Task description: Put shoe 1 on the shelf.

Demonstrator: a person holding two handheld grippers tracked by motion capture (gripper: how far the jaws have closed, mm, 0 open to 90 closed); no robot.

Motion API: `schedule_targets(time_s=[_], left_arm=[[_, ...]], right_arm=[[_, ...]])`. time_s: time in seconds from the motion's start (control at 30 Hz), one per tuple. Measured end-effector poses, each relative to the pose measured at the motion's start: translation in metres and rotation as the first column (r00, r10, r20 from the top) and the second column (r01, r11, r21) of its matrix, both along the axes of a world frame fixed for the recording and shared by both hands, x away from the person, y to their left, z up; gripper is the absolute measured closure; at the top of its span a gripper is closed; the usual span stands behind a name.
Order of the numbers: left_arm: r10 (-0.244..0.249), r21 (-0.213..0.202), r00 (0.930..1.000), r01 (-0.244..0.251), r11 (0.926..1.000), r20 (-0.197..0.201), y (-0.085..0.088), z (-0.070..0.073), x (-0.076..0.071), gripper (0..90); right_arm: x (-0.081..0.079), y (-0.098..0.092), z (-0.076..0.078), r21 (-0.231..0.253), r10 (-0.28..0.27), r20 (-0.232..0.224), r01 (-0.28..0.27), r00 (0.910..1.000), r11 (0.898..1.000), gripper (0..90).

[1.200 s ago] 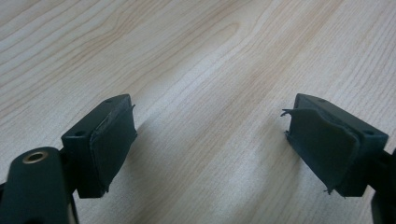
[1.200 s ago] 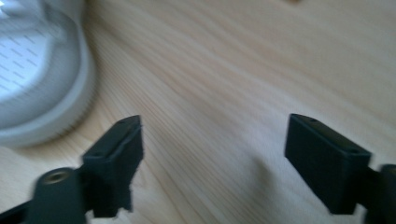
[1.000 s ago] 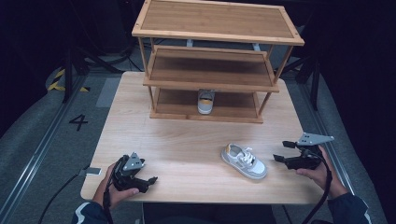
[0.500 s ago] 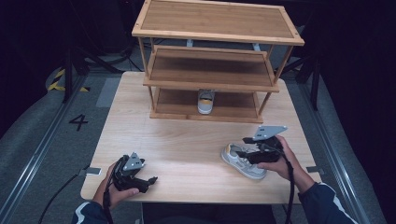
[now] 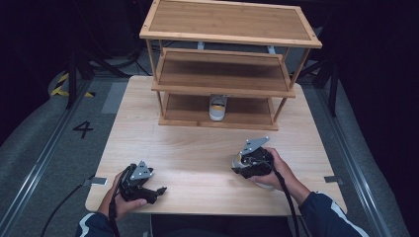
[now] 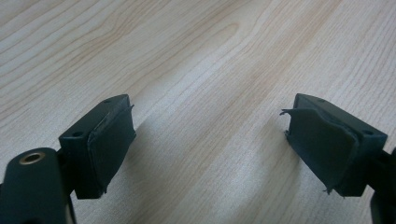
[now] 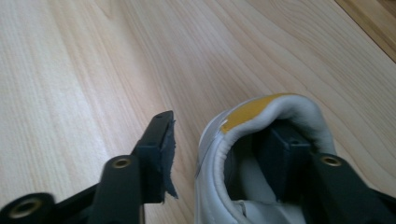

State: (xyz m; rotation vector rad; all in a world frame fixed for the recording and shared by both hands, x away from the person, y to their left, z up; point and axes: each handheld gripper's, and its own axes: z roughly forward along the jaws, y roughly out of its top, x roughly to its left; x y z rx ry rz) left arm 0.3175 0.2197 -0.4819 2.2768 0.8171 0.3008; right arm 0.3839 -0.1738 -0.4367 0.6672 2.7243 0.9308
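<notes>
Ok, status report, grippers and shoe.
Left gripper open, over bare table. Right gripper open, straddling white sneaker collar. Second sneaker on rack. Nothing blocking.

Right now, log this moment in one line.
right tool: open, straddling shoe collar | left tool: open, idle | second shoe: bottom shelf

A three-tier wooden shelf rack (image 5: 225,74) stands at the far middle of the light wooden table (image 5: 197,158), with a pale sneaker (image 5: 218,107) on its bottom tier. Another pale sneaker (image 7: 252,158) lies on the table's near right.
</notes>
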Motion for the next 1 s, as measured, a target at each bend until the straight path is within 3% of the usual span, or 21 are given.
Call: schedule_targets(time_s=[0.13, 0.27, 0.33, 0.37, 0.4, 0.5, 0.57, 0.7, 0.83, 1.0], left_arm=[[0.0, 0.001, 1.0, 0.0, 1.0, 0.0, 0.0, 0.0, 0.0, 15.0], [0.001, -0.001, 1.0, -0.001, 1.0, -0.001, 0.0, 0.0, 0.0, 14.9], [0.003, 0.0, 1.0, -0.003, 1.0, 0.001, 0.0, 0.0, 0.0, 14.9], [0.002, -0.002, 1.0, -0.002, 1.0, 0.002, 0.0, 0.0, 0.0, 14.9], [0.003, -0.004, 1.0, -0.003, 1.0, 0.002, 0.0, 0.0, 0.0, 14.9], [0.005, -0.003, 1.0, -0.005, 1.0, 0.003, 0.0, 0.0, 0.0, 14.9], [0.007, -0.003, 1.0, -0.007, 1.0, 0.003, 0.0, 0.0, 0.0, 14.9], [0.009, -0.004, 1.0, -0.009, 0.9999, 0.002, -0.001, 0.0, -0.001, 14.9], [0.009, -0.004, 1.0, -0.009, 0.9999, 0.003, -0.001, 0.0, -0.001, 14.9], [0.012, -0.005, 0.9999, -0.012, 0.9999, 0.002, -0.001, 0.0, -0.001, 14.9]], right_arm=[[-0.008, 0.006, 0.002, 0.022, 0.062, 0.009, -0.062, 0.998, 0.998, 60.8], [-0.025, 0.018, 0.004, 0.018, 0.185, 0.01, -0.185, 0.9827, 0.983, 69.7], [-0.028, 0.019, 0.005, 0.017, 0.209, 0.002, -0.209, 0.978, 0.978, 71.5], [-0.033, 0.019, 0.005, 0.019, 0.247, -0.015, -0.247, 0.9688, 0.969, 72.5], [-0.033, 0.019, 0.005, 0.019, 0.247, -0.015, -0.247, 0.9688, 0.969, 72.5], [-0.04, 0.017, 0.008, -0.005, 0.29, -0.02, -0.29, 0.9569, 0.957, 73.3], [-0.045, 0.014, 0.01, -0.024, 0.338, -0.029, -0.339, 0.9407, 0.941, 73.9], [-0.055, 0.003, 0.014, -0.056, 0.388, -0.052, -0.39, 0.9202, 0.919, 74.3], [-0.064, -0.011, 0.018, -0.079, 0.411, -0.063, -0.415, 0.9096, 0.907, 72.9], [-0.072, -0.029, 0.022, -0.088, 0.398, -0.066, -0.403, 0.9148, 0.911, 70.4]])
